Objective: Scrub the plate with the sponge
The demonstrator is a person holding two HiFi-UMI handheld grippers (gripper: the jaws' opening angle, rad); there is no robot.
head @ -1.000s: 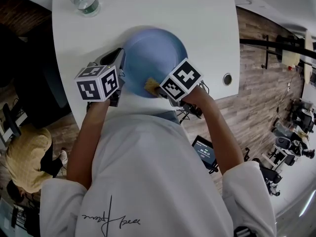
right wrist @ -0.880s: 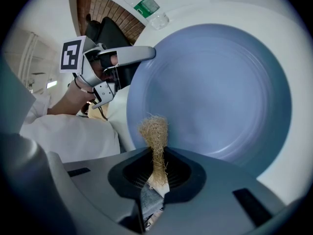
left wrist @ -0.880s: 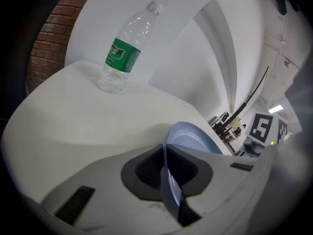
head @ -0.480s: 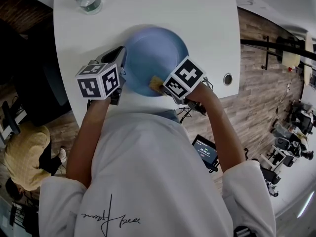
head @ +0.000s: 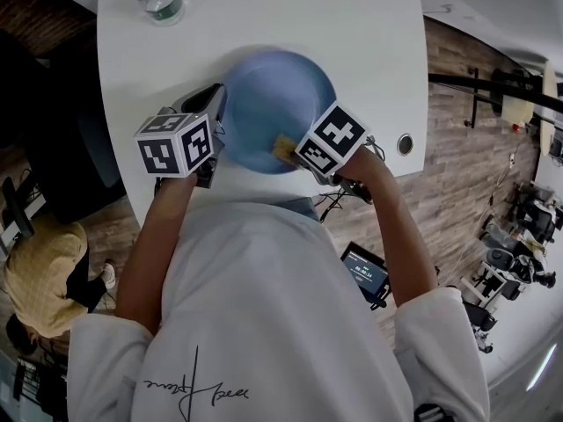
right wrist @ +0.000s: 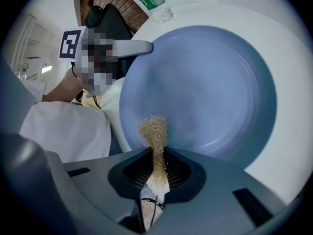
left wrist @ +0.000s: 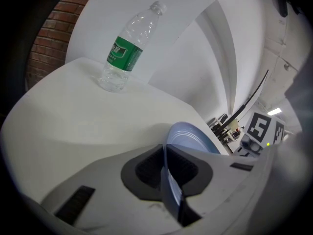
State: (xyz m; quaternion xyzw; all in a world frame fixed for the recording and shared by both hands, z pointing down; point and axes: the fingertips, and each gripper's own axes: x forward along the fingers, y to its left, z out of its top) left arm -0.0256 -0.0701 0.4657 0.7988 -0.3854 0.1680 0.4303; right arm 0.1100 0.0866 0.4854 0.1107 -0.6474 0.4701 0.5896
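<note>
The left gripper (left wrist: 166,169) pinches the rim of the round pale-blue plate (head: 274,104); the right gripper (right wrist: 156,170) clamps a tan fibrous sponge (right wrist: 153,131) at the plate's near edge. A hard stroke could lever the thin rim free or drag the sponge out. A clear green-labelled plastic bottle (left wrist: 126,50) stands well beyond the left jaws, obstructing nothing.

The plate (head: 277,104) is pale blue on a white worktop (head: 369,42). The sponge (right wrist: 154,136) is straw-tan and fibrous. The clear bottle (left wrist: 128,48), upper left, has a green label. The left gripper (left wrist: 165,166) and right gripper (right wrist: 156,169) are grey with dark ribbed jaws and black-and-white square-patterned cubes. The floor (head: 457,148) is brown planks.
</note>
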